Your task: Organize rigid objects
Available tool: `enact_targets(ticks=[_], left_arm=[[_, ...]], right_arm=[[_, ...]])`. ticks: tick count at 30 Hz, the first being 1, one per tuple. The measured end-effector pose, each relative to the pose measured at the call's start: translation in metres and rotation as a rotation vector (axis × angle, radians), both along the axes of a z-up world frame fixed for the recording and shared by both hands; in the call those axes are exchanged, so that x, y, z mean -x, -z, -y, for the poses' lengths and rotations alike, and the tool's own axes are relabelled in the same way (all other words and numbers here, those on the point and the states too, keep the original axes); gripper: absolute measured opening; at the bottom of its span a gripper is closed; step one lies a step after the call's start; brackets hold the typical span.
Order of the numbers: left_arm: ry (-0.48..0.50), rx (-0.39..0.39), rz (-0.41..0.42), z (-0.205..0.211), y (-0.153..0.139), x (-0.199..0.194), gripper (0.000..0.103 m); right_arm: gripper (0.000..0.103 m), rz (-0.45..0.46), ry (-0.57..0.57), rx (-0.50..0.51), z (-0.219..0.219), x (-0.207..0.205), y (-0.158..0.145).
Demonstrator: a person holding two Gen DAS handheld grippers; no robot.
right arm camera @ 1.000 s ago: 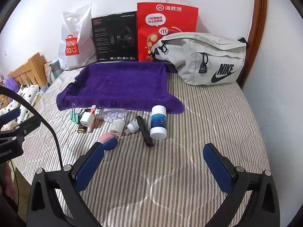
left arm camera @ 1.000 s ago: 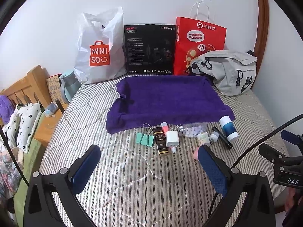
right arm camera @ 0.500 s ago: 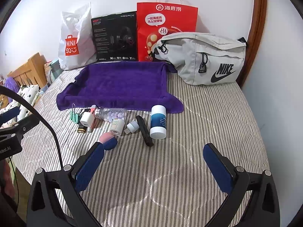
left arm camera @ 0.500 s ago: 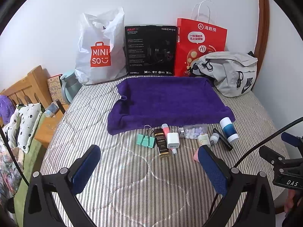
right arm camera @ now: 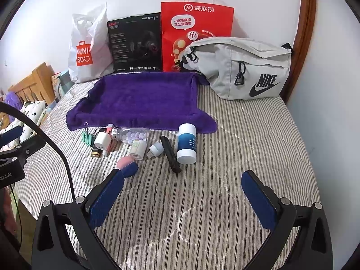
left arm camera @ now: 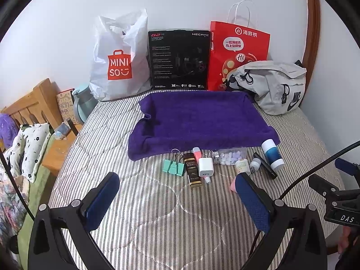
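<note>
A bed (left arm camera: 157, 213) with a striped quilt fills both views. Against the wall at its far edge stand a white bag (left arm camera: 119, 63), a black box (left arm camera: 178, 60) and a red bag (left arm camera: 238, 51), with a grey pouch (right arm camera: 245, 67) lying to their right. In front of them a purple towel (left arm camera: 198, 121) is spread flat on the quilt, nothing on it.

Both grippers hang above the near part of the bed with jaws spread wide and nothing between them: the left gripper (left arm camera: 177, 202) faces the row of small things, the right gripper (right arm camera: 182, 199) is over bare quilt nearer the right side.

The small things lie in a row just in front of the towel's near edge. From the right: a blue-and-white bottle (right arm camera: 186, 144) on its side, a black pen (right arm camera: 170, 154) beside it, a small white cap (right arm camera: 156, 149), a small roll (right arm camera: 137, 149), and a clear bottle (left arm camera: 228, 156) of pale pills touching the towel's edge. Further left a white charger (left arm camera: 205, 167) rests on a pink tube (left arm camera: 197, 154), next to a dark brown box (left arm camera: 192, 172) and green clips (left arm camera: 173, 167). A pink-and-blue piece (right arm camera: 127, 165) lies nearest, just beyond the right gripper's left finger.
</note>
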State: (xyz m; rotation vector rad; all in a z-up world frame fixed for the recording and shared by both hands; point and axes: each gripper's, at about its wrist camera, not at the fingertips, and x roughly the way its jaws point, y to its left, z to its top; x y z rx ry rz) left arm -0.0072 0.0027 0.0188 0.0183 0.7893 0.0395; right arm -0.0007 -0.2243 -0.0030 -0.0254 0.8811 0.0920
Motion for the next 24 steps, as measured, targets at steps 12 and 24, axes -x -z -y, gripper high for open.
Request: enact_targets(ticks=[12, 24], left_arm=[[-0.002, -0.004, -0.008, 0.0026, 0.0023, -0.0002, 0.103], [0.008, 0.035, -0.023, 0.0006, 0.0055, -0.0043, 0.103]], right_arm=[[0.103, -0.008, 0.001, -0.005, 0.0026, -0.0007, 0.0017], [0.103, -0.014, 0.008, -0.008, 0.0062, -0.0037, 0.0036]])
